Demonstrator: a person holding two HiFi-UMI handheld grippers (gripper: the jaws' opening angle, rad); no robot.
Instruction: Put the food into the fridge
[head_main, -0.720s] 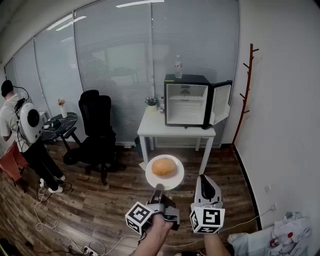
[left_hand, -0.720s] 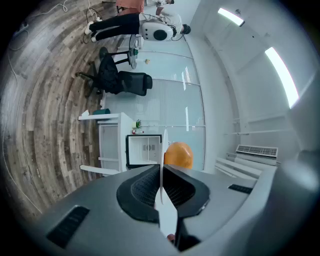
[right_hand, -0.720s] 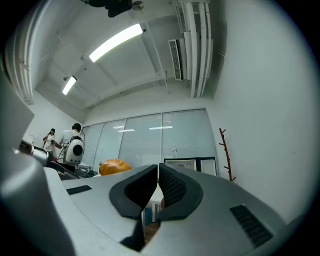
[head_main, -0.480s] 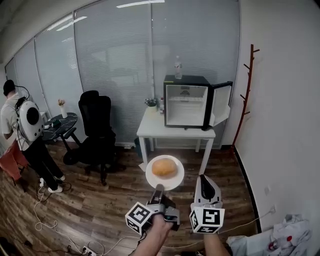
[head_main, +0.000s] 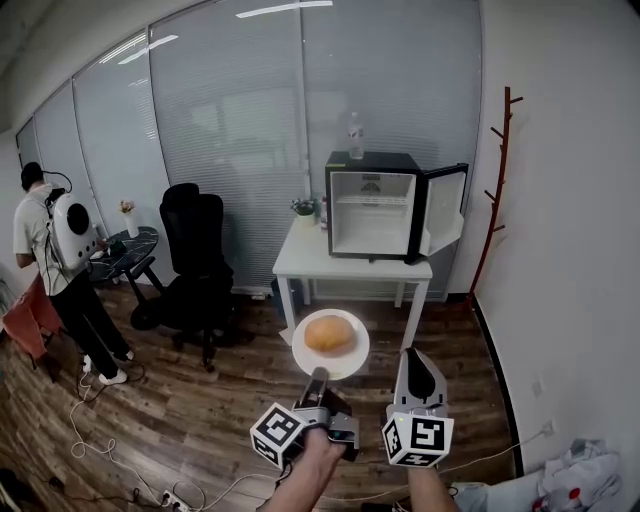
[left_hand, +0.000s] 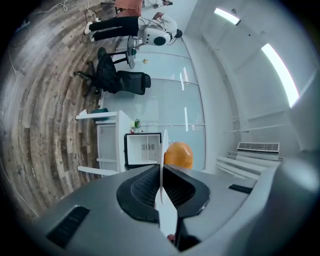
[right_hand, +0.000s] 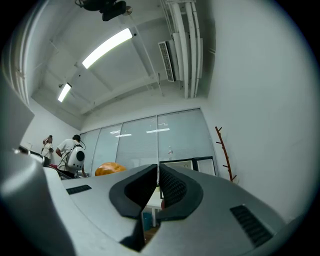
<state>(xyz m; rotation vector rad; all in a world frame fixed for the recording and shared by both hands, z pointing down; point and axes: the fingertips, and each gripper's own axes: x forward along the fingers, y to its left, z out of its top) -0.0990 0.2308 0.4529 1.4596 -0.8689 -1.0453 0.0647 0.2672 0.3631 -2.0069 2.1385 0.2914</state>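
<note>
A plate (head_main: 331, 357) bearing a bun (head_main: 329, 334) is clamped by its rim in the left gripper's (head_main: 318, 380) jaws, well in front of the fridge (head_main: 375, 205). The right gripper's (head_main: 417, 374) jaws are pressed together, empty. The fridge is set on a white tabletop (head_main: 350, 264), its door open. Its inner label is too small to be read.

No words or numbers can be read here; the little mark (head_main: 371, 184) at the top inside the fridge (head_main: 372, 218) is too small to make out.
</note>
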